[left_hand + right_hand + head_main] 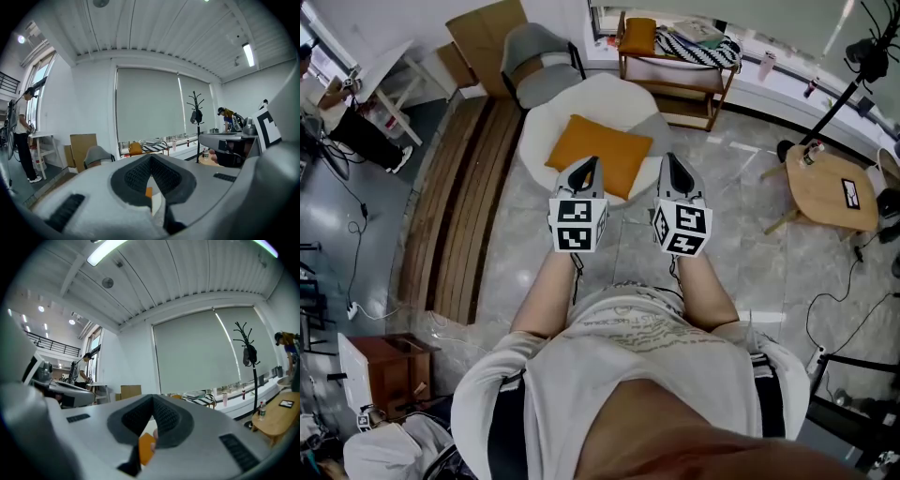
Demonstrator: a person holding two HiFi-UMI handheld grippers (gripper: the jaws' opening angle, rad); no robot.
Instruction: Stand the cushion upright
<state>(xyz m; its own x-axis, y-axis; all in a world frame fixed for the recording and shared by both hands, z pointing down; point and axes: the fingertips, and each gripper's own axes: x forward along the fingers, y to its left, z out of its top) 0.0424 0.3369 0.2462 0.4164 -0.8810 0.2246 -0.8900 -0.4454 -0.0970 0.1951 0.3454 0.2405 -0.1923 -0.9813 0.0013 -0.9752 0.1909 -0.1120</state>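
Approach looks to be the step in hand: nothing is gripped yet. The orange cushion (602,150) lies flat on the white round seat (546,127), and in the head view both tools hang over its near edge. The left gripper (588,167) has its fingers (135,176) closed together on nothing. The right gripper (673,162) is likewise closed and empty. Each gripper view shows only a sliver of orange beyond the closed tips. The next move probably calls for opening the fingers, taking an edge or corner of the cushion, and tipping it up onto one side, steadied so it does not fall back. The cushion is square, plump and soft-looking, plain orange, and sits a little askew on the seat. It seems likely to sag or topple unless it leans on something.
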